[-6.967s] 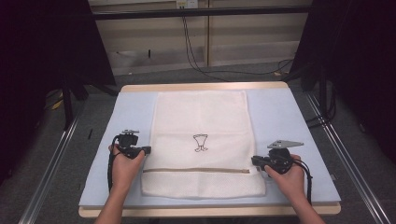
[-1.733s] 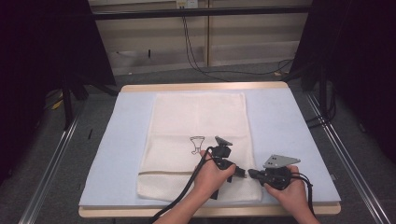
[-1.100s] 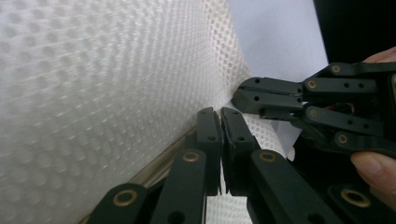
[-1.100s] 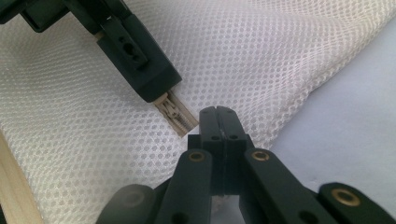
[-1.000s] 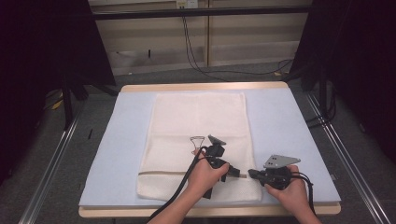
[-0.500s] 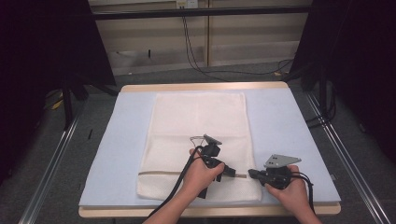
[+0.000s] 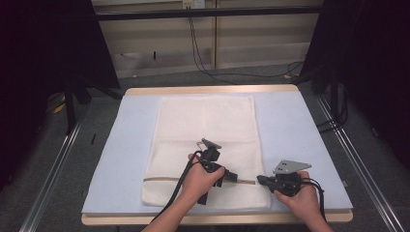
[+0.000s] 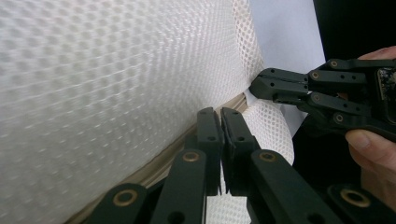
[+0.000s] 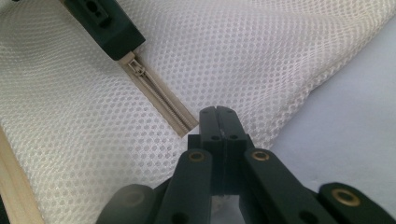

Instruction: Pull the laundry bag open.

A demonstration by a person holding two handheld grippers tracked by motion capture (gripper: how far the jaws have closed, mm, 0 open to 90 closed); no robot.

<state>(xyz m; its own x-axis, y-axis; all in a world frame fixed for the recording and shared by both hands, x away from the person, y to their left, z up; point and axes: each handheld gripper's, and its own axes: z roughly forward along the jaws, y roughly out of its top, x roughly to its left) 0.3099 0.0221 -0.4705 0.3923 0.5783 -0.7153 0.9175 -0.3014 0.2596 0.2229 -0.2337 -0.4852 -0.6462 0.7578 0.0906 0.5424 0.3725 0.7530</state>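
Observation:
A white mesh bag (image 7: 205,125) lies flat on a blue mat (image 7: 300,130). A tan zipper (image 7: 159,179) runs across its near end. My left gripper (image 7: 231,178) points right along that zipper, and in the left gripper view it (image 8: 220,112) is shut over the zipper band (image 8: 154,163), apparently on the slider. My right gripper (image 7: 261,180) is shut on the bag's right edge, just past the zipper's end. In the right gripper view my right gripper (image 9: 217,109) pinches mesh beside the closed zipper teeth (image 9: 159,100), with the left gripper (image 9: 105,23) farther along.
The mat covers a wooden table whose far edge (image 7: 217,90) and near edge (image 9: 11,186) show. Metal rails (image 7: 53,174) run along both sides of the table. Cables trail from both grippers toward the person.
My left gripper has slid leftward along the zipper, away from the right gripper, so the gap between them has widened. The right gripper has stayed where it was.

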